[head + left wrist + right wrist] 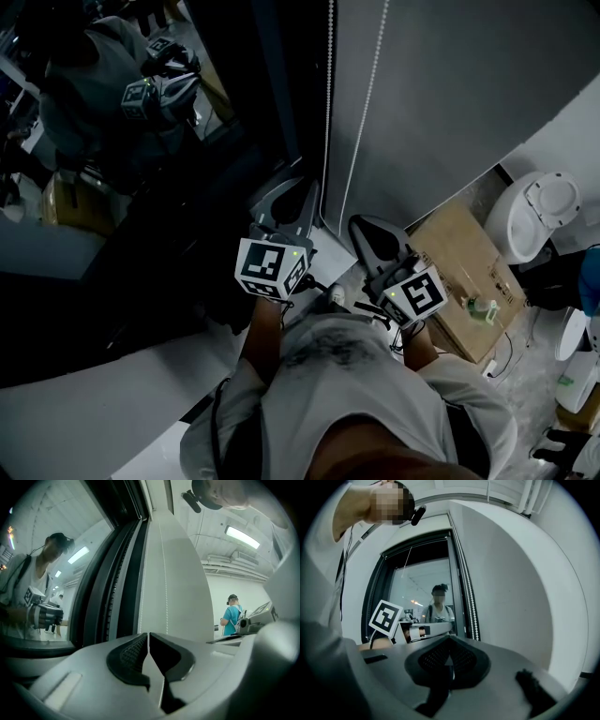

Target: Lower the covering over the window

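The grey roller blind [450,94] hangs over the right part of the dark window [112,216]. Two strands of its white bead cord [329,112] run down the blind's left edge. My left gripper [292,199] points level at the cord. In the left gripper view its jaws [149,641] stand a narrow slit apart, and the bead cord [162,686] runs down through the gap without being pinched. My right gripper [373,232] is just right of it, in front of the blind. Its jaws [449,654] look shut with nothing between them, and the cord [471,606] hangs beyond.
A white sill [84,412] runs below the window. A cardboard box [464,272] and a white round bin [539,211] stand on the floor at the right. The glass reflects the person and both grippers. A person in a teal shirt [232,617] stands far off.
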`<state>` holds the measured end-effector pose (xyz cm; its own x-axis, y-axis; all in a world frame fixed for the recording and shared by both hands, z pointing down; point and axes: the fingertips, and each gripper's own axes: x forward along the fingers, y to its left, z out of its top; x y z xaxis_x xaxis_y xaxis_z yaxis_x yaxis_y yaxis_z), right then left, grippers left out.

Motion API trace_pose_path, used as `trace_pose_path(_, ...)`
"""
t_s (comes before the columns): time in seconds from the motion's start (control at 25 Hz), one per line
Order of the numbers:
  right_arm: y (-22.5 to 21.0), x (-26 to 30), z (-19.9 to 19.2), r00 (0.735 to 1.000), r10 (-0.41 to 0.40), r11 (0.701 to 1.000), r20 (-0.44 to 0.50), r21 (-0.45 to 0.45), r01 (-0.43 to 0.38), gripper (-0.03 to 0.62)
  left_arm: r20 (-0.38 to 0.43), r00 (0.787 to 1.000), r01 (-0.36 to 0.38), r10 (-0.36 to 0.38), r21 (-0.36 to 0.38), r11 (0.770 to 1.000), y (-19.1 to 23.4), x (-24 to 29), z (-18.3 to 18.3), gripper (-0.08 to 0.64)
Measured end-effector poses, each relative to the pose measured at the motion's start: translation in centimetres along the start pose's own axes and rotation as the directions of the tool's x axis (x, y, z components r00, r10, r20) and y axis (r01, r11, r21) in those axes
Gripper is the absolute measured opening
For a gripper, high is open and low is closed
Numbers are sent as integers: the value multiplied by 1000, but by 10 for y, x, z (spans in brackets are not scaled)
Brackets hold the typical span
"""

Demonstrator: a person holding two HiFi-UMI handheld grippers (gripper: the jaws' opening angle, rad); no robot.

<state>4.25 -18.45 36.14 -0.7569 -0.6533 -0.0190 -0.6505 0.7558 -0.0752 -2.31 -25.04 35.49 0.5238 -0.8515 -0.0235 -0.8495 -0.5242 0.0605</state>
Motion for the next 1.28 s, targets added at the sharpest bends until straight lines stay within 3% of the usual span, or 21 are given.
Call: trace_pose_path(1.28, -21, 14, -12, 999, 17, 1000, -36, 5, -17, 18, -40, 999, 15, -13, 48, 999, 15, 81, -8, 86)
